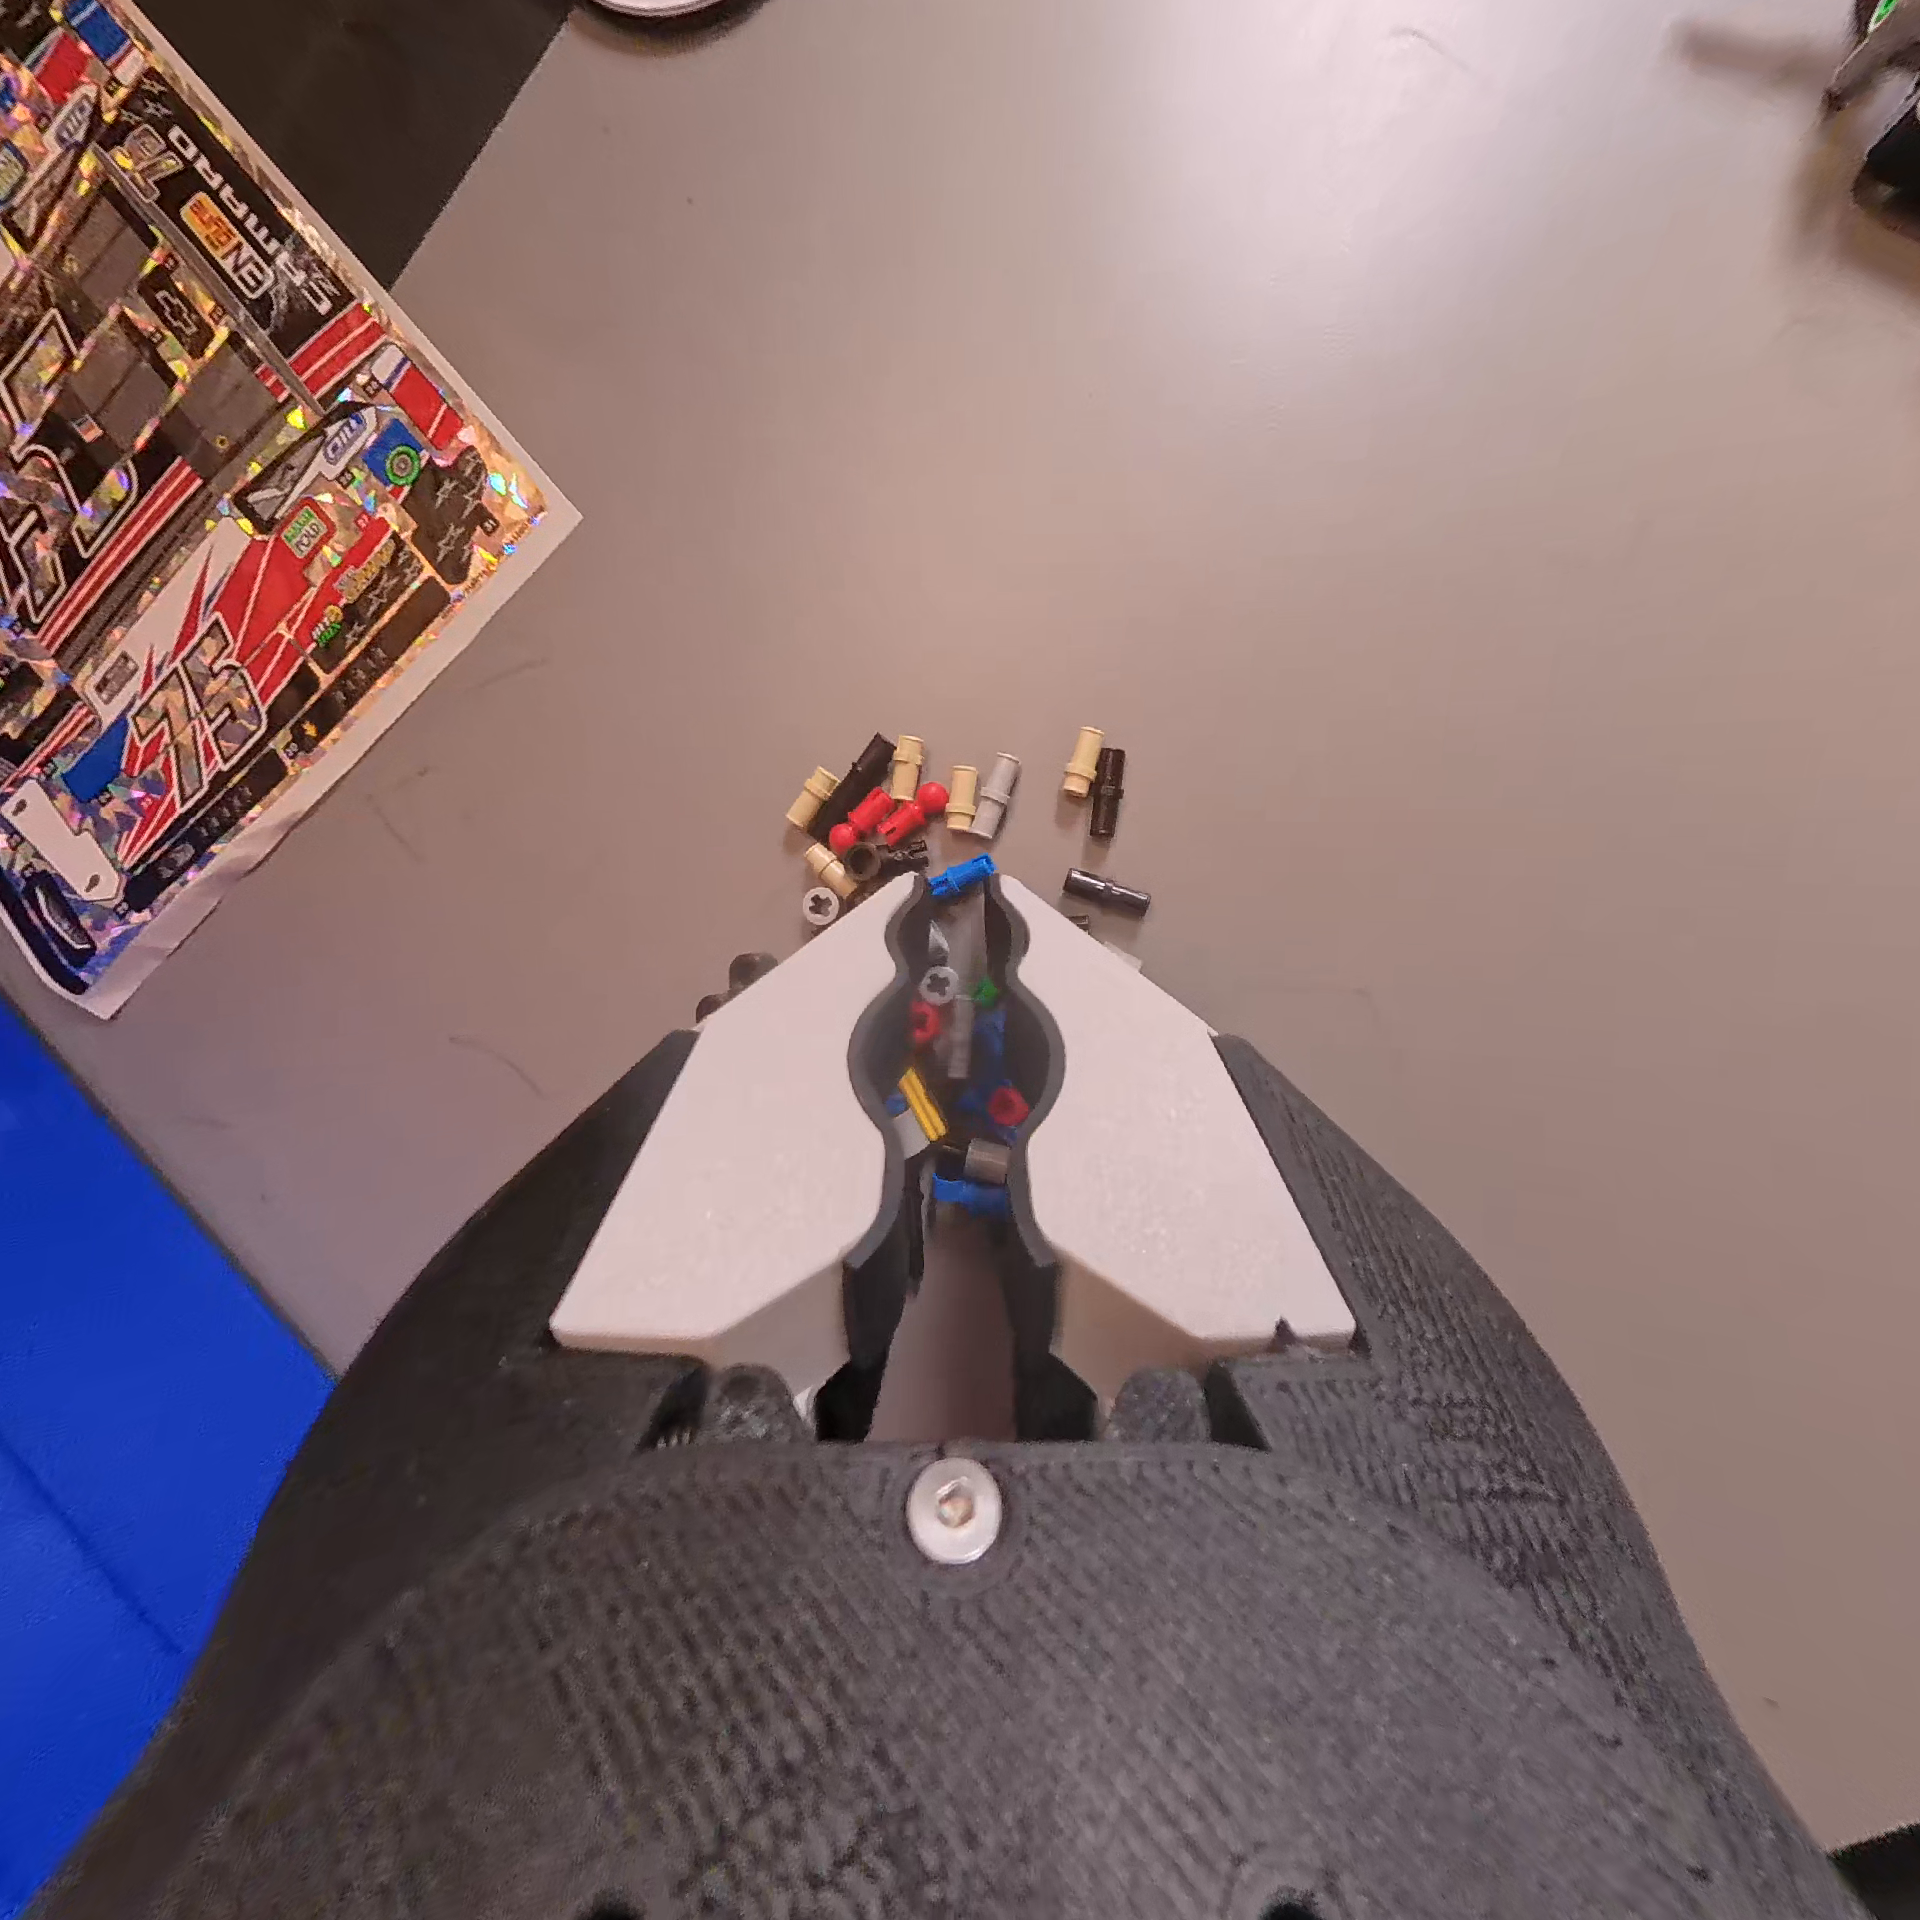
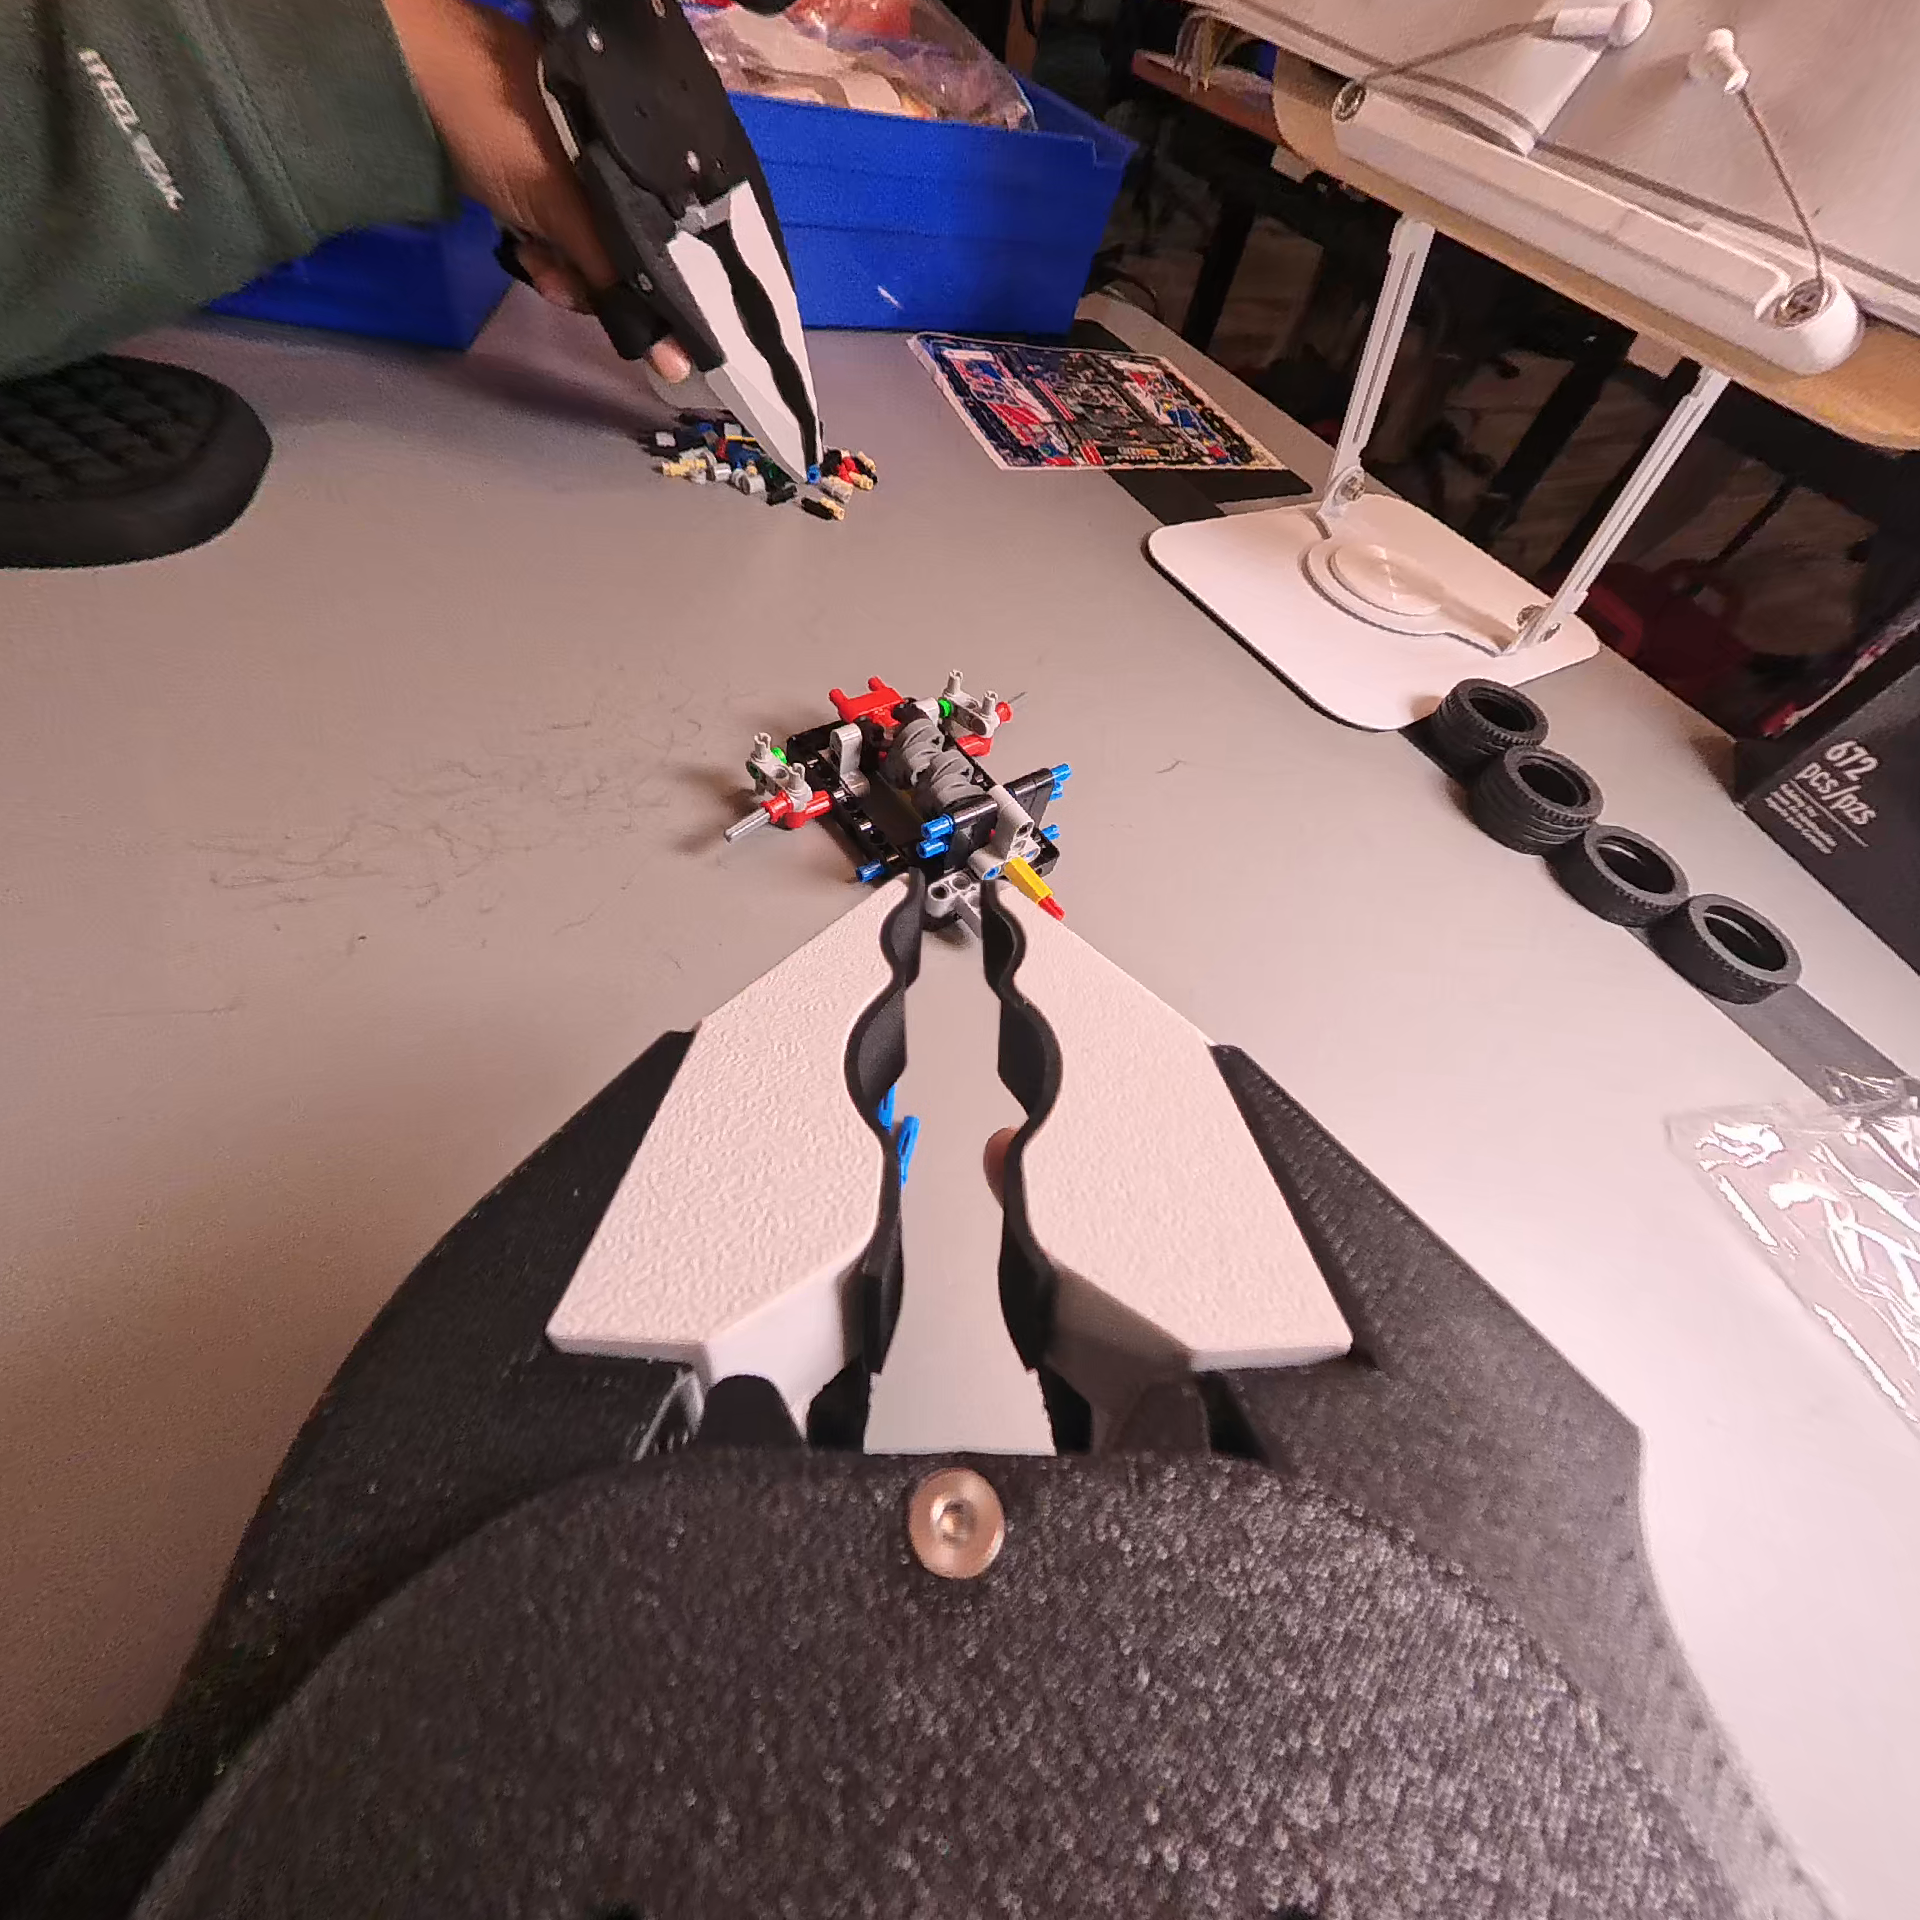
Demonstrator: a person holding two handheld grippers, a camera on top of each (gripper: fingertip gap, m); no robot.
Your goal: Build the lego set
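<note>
**Desk editor:** Left to right, what have we got?

**Photographer:** At far left, a sticker sheet (image 1: 208, 499) lies flat on the grey desk (image 1: 1247, 468). Beside it the left gripper (image 1: 958, 881) is tipped down into a pile of pins (image 1: 925, 805), its fingers (image 1: 790, 1091) drawn nearly together, pinching a blue pin (image 1: 961, 876) at the tips. The pin lies crosswise to the fingers, long axis running left to right, its right end slightly farther from the camera.

**Desk editor:** How would you judge that pin to handle?

**Photographer:** Light, hard, smooth plastic, and round, so likely to roll or pop out. Held across its middle, as it is, looks safest.

**Desk editor:** And the model?

**Photographer:** The chassis (image 2: 904, 784) sits mid-desk, well apart from the pile. Its long axis runs away from the right gripper (image 2: 951, 896), with a yellow and red axle (image 2: 1034, 883) pointing back toward the camera and to the right. The fingers (image 2: 758, 1122) stand slightly apart on either side of a grey part (image 2: 951, 890) at the near end; whether they actually clamp it, I cannot tell.

**Desk editor:** Sturdy?

**Photographer:** Stiff in the black frame, I would guess; the thin arms at the corners look easy to knock. Grip the frame. Four tyres (image 2: 1621, 821) line the right edge.
</note>
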